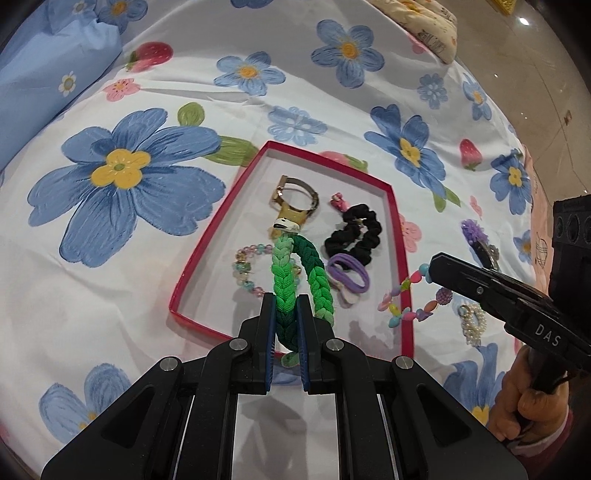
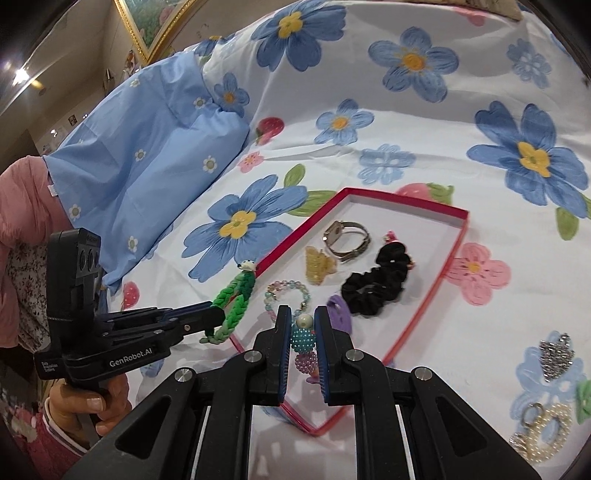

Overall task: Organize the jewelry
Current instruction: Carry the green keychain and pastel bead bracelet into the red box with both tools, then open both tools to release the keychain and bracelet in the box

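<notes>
My left gripper (image 1: 284, 325) pinches the green braid (image 1: 295, 273), my right gripper (image 2: 302, 332) the bead bracelet (image 2: 303, 341); both dangle over the red tray (image 2: 424, 302) at its 6 o'clock rim and could tangle there.

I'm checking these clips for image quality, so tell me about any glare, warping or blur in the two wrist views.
Left wrist view: strong fisheye bending of the red tray, a glare spot on the floor at top right, dark corners, and sharp focus on the green braided bracelet. Right wrist view: the same barrel warp, a ceiling light flare at upper left, no noticeable motion blur.
</notes>
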Motion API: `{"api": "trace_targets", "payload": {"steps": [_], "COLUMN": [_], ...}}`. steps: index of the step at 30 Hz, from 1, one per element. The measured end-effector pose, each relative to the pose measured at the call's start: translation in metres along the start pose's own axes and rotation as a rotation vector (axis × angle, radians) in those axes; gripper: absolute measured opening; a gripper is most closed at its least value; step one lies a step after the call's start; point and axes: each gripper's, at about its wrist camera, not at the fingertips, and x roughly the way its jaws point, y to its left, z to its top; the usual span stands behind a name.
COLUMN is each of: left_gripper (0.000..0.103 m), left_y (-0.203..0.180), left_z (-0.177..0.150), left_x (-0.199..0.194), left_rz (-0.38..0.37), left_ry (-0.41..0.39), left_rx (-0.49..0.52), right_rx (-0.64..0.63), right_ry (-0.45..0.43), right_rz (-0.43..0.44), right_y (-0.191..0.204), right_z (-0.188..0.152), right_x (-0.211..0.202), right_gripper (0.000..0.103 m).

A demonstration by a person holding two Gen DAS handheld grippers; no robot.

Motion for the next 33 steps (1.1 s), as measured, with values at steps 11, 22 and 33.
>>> {"api": "trace_targets", "payload": {"steps": [11, 22, 33], "left_gripper": [0.009, 0.009, 0.011], "left_y": [0.008, 0.010, 0.010], "left_z": [0.004, 0.003, 0.002], "left_x": [0.027, 0.053, 0.060], "left_rz": [0.019, 0.066, 0.093], "left_ry": [0.046, 0.098, 0.114], "left_rx": [-0.012, 0.000, 0.006], "right_rx": [0.024, 0.028, -0.023], "right_ry": [0.059, 0.137, 0.176], "right_rz": [0.020, -0.058, -0.088], "right_y": [-0.009, -0.033, -0.028], "right_z": [-0.003, -0.017, -0.018], "right_x": [0.042, 0.063, 0.074], "right_gripper": [0.012, 0.013, 0.014]}}
